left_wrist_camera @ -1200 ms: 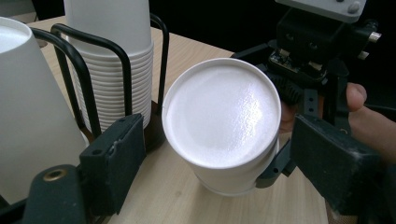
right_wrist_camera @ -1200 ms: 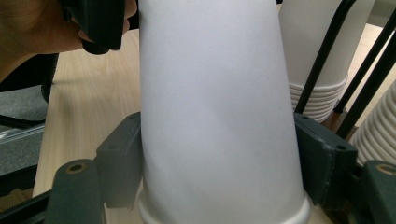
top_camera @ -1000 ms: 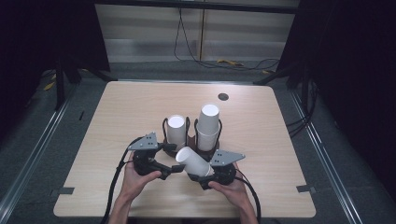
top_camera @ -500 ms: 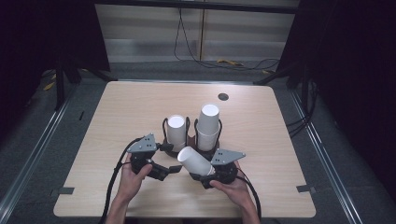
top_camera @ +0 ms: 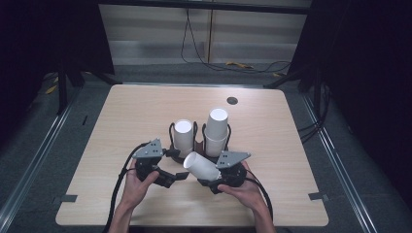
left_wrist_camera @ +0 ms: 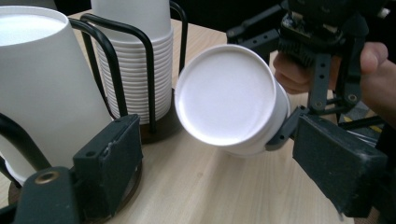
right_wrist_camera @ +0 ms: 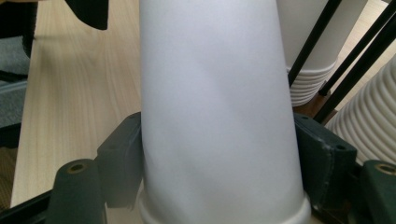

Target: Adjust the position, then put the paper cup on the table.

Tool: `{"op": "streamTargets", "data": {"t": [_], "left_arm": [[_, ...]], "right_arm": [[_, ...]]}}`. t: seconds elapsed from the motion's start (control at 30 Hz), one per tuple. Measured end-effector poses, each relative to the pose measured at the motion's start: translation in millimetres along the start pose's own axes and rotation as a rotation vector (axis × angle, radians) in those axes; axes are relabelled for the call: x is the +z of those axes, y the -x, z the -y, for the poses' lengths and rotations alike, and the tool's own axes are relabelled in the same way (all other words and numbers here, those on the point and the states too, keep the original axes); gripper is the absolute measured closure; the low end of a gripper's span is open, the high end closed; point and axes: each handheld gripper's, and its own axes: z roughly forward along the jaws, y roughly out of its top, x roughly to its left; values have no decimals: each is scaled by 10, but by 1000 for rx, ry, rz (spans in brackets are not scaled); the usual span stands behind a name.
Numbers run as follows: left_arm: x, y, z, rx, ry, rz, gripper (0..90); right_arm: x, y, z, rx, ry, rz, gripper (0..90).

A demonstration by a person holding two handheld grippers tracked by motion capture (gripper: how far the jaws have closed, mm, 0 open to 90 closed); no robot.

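Where wire holders [top_camera: 199, 141] stand, stacked cups [top_camera: 216, 132].

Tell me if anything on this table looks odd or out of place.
One paper cup lies tipped on its side, clamped in the right hand-held gripper, its wall slightly dented at the jaws. The stacks in the black wire holders stand upright.

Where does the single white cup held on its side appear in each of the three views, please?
High view: cup low centre, in the right gripper.
Left gripper view: centre, its closed base facing the camera.
Right gripper view: centre, squeezed between the jaws.
Shared landmark: the black wire cup holder.
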Motion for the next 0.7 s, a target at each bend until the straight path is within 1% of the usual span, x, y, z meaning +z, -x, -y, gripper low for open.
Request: {"op": "streamTargets", "data": {"t": [0.03,0.1,0.17,0.2,0.3,0.37,0.43,0.5,0.53,0.57,0.6,0.7], "left_arm": [[-5,-1,0,6,0,0,157],[-9,-6,-1,10,-1,8,156],[-7,0,-4,11,-8,-8,158],[-3,-2,-4,14,-18,-22,169],[9,3,-3,38,-20,-23,221],[9,12,-9,43,-8,-23,221],[13,13,-12,54,2,-28,221],[21,9,-15,56,2,-19,221],[26,9,-14,64,2,-22,221],[25,10,-14,79,-2,-36,220],[23,8,-15,80,-3,-45,220],[26,-4,-22,66,-3,-5,219]], "right_arm": [[-2,4,-9,2,-2,-12,262],[9,10,-26,-11,-17,-14,263],[19,15,-43,-21,-33,-20,264],[21,16,-52,-24,-38,-20,264],[19,27,-77,-34,-47,-24,264],[17,36,-95,-38,-53,-28,264],[25,41,-113,-49,-72,-37,265],[32,51,-129,-55,-82,-41,266],[36,53,-134,-56,-89,-44,266],[41,58,-139,-60,-97,-44,266],[47,65,-145,-63,-101,-40,266],[61,82,-169,-71,-113,-49,266]]}}
